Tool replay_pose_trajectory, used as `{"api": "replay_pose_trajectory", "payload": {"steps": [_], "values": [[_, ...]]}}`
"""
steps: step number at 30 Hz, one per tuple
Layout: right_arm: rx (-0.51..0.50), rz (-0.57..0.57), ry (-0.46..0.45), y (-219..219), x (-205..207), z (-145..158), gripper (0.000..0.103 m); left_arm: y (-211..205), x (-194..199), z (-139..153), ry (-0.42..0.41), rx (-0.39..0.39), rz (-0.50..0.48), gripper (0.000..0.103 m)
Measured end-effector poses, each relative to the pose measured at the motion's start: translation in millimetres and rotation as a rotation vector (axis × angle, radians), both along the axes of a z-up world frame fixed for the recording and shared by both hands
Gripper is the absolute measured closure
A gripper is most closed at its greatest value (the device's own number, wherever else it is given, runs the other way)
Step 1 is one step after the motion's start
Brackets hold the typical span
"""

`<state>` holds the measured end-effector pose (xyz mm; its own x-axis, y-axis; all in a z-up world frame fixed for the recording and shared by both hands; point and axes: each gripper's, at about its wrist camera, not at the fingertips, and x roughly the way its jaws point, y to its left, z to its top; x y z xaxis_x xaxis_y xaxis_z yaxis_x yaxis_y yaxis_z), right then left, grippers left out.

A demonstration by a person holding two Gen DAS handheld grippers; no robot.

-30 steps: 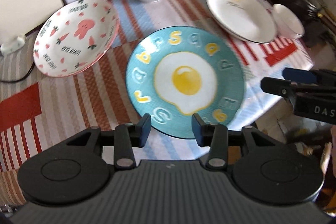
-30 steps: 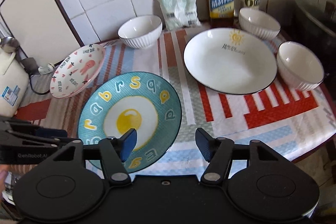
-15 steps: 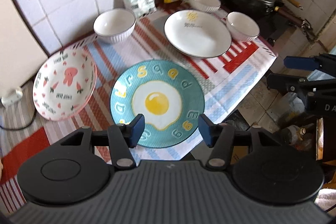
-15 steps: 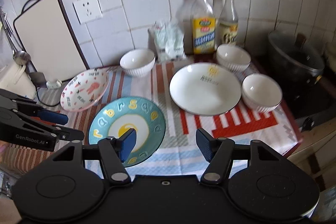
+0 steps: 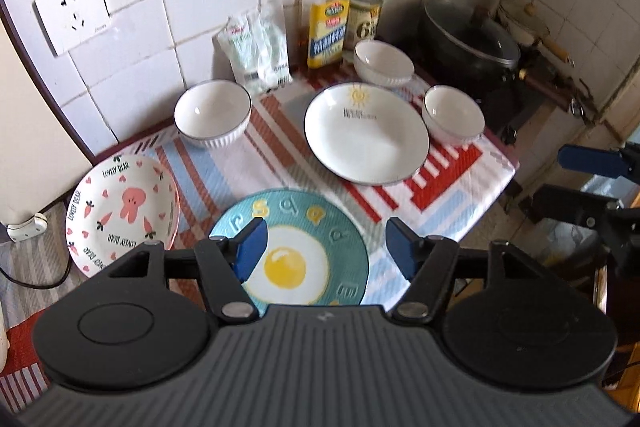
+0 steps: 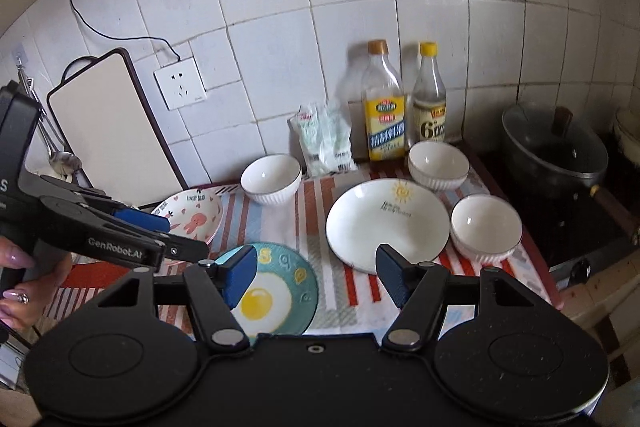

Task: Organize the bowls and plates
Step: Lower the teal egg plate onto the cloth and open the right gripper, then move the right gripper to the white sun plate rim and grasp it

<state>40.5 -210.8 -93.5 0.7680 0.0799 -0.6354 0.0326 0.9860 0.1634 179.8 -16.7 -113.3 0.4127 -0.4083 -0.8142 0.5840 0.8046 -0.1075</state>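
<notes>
A teal fried-egg plate (image 5: 304,251) (image 6: 276,287) lies at the front of the striped mat. A pink rabbit plate (image 5: 122,211) (image 6: 192,215) sits at the left. A white sun plate (image 5: 366,135) (image 6: 386,223) is at the right. Three white bowls stand around it: back left (image 5: 212,115) (image 6: 271,179), back (image 5: 382,61) (image 6: 438,161), right (image 5: 454,113) (image 6: 486,227). My left gripper (image 5: 324,247) is open and empty above the teal plate. My right gripper (image 6: 316,273) is open and empty, held back from the table.
Two bottles (image 5: 326,23) (image 6: 384,115) and a packet (image 5: 258,47) stand against the tiled wall. A dark lidded pot (image 5: 472,43) (image 6: 556,151) sits on the stove at right. A cutting board (image 6: 108,119) leans at left. The mat's front edge (image 5: 480,215) drops off.
Both grippers have pulled up and back from the table, so the dishes look smaller. Both stay open. No dish has moved.
</notes>
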Motion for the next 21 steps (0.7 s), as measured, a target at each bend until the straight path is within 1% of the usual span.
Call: {"api": "replay_pose_trajectory", "payload": {"steps": [5, 8, 10, 12, 14, 18, 20, 21], "values": [[-0.018, 0.054, 0.002, -20, 16, -4, 0.032, -19, 12, 0, -0.013, -0.003, 0.046, 0.038], [-0.041, 0.081, 0.014, -35, 28, -13, 0.032, -33, 21, -6, -0.037, -0.035, 0.061, 0.038], [-0.059, 0.095, 0.015, -47, 37, -21, 0.032, -43, 28, -15, -0.054, -0.055, 0.081, 0.038], [-0.056, 0.092, 0.013, -61, 47, -28, 0.032, -56, 37, -28, -0.059, -0.058, 0.096, 0.039], [-0.042, 0.080, -0.009, -75, 56, -37, 0.032, -66, 45, -39, -0.048, -0.047, 0.122, 0.040], [-0.011, 0.076, -0.011, -95, 70, -58, 0.032, -76, 56, -57, -0.009, -0.054, 0.159, 0.040], [0.006, 0.075, -0.039, -102, 74, -69, 0.033, -81, 61, -66, -0.007, -0.041, 0.161, 0.042], [-0.006, 0.066, -0.064, -104, 75, -75, 0.033, -85, 64, -71, -0.007, -0.028, 0.167, 0.042]]}}
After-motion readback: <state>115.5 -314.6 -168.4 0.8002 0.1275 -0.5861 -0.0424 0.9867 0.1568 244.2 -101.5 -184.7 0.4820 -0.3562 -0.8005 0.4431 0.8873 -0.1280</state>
